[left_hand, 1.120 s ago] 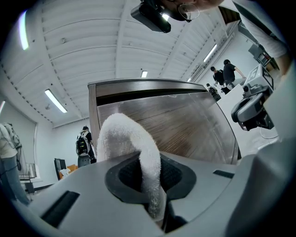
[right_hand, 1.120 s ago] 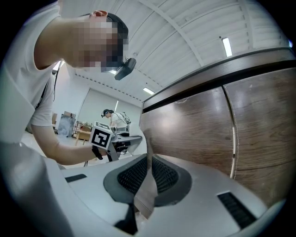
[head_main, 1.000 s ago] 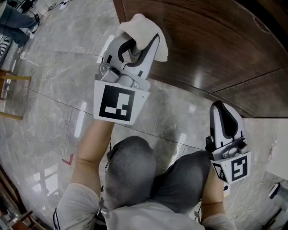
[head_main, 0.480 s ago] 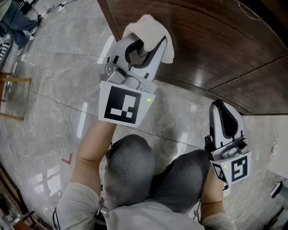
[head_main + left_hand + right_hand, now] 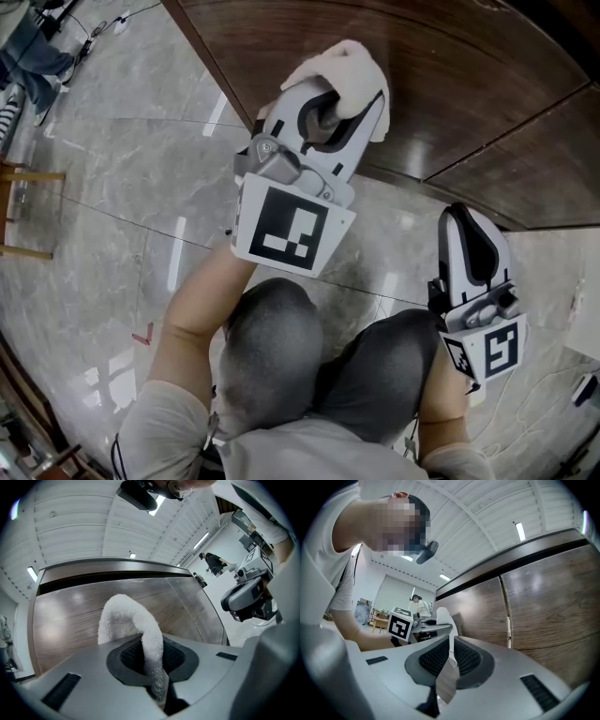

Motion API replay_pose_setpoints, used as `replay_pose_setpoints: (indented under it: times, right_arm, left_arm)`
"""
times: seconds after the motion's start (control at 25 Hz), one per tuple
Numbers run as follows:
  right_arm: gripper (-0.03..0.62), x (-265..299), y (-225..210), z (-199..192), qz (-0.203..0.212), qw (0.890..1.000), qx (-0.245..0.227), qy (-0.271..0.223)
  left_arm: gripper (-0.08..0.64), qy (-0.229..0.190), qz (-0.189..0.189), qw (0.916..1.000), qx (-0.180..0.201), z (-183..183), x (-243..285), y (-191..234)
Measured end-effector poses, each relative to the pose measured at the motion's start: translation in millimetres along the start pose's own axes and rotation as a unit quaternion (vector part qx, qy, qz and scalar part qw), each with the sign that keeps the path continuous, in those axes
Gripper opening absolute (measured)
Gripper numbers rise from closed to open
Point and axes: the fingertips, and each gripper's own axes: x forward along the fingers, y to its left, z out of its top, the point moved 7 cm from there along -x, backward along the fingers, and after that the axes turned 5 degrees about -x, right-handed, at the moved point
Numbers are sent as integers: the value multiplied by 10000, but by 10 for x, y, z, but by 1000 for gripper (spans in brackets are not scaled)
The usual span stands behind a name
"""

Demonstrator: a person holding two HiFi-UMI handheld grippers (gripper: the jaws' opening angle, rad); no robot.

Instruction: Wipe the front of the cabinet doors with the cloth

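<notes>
A white cloth (image 5: 349,67) is pressed against the dark wood cabinet door (image 5: 459,75), near its lower left edge. My left gripper (image 5: 330,105) is shut on the cloth, which bulges beyond the jaws. In the left gripper view the cloth (image 5: 123,619) curls up out of the left gripper (image 5: 153,663) and touches the cabinet door (image 5: 75,616). My right gripper (image 5: 471,234) hangs low at the right above the floor, shut and holding nothing. The right gripper view shows the right gripper (image 5: 447,657), the cabinet door (image 5: 551,606) and, far off, the cloth (image 5: 442,616).
A vertical seam (image 5: 507,616) splits two door panels. Grey marble floor (image 5: 112,197) runs along the cabinet base. The person's knees (image 5: 281,347) fill the lower middle. A wooden stool (image 5: 23,211) stands far left, and a cable (image 5: 534,412) lies at the lower right.
The left gripper has slid to the right along the cabinet door with the cloth in it. The right gripper has stayed where it was.
</notes>
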Motion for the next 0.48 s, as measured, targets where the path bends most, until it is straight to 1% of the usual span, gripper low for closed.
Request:
replay_pose_setpoints:
  times: [0.2, 0.48]
  right_arm:
    - [52, -84, -63, 4, -48, 10000, 31, -24]
    - [52, -244, -222, -31, -250, 9996, 103, -100]
  left_arm:
    - [60, -277, -318, 9991, -12, 106, 216, -291]
    - [60, -338, -505, 9981, -22, 154, 396, -529]
